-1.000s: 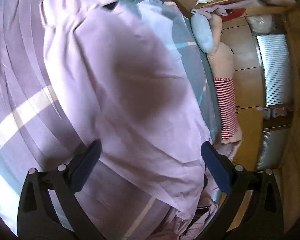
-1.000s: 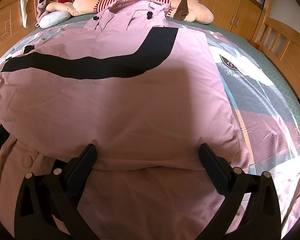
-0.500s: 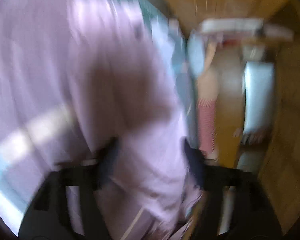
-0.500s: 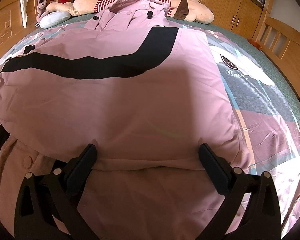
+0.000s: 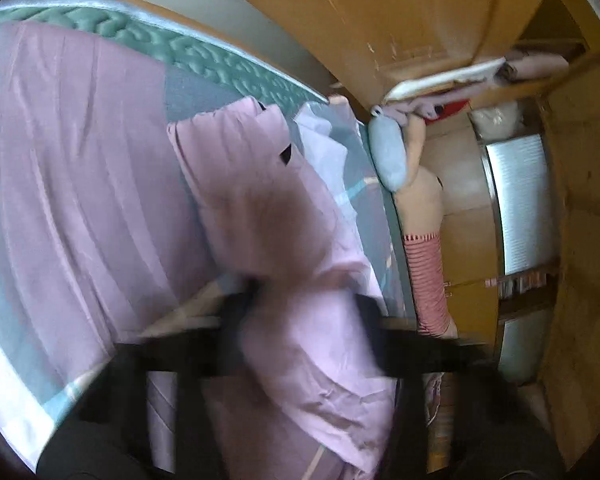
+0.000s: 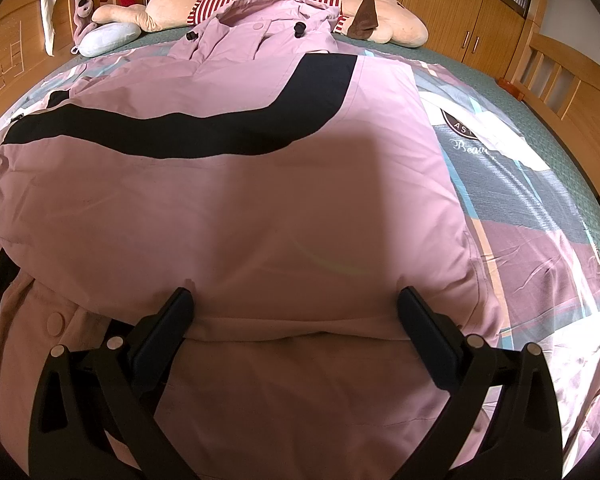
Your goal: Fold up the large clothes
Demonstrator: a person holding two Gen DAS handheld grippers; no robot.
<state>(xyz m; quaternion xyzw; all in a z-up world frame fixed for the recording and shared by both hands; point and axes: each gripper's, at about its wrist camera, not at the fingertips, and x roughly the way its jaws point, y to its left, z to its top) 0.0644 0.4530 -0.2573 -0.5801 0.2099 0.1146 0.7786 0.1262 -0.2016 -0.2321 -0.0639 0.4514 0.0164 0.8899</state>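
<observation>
A large pink jacket (image 6: 260, 208) with a curved black stripe lies spread on the bed, hood toward the far end. My right gripper (image 6: 294, 308) is open, its fingers resting on the jacket's near folded edge. In the left wrist view a pink sleeve or side part of the jacket (image 5: 268, 208) runs between the blurred fingers of my left gripper (image 5: 306, 300), which stand partly closed around the fabric; whether they pinch it I cannot tell.
A big plush toy (image 6: 284, 4) in a red-striped top lies along the far bed edge with a pale blue pillow (image 6: 108, 36). Wooden wardrobes (image 6: 440, 0) stand behind, a wooden bed frame (image 6: 564, 80) at right. The patterned bedsheet (image 6: 540, 216) shows right of the jacket.
My left gripper has swung and pulled back with its fingers coming closer together around the pink fabric. The right gripper has stayed still and open.
</observation>
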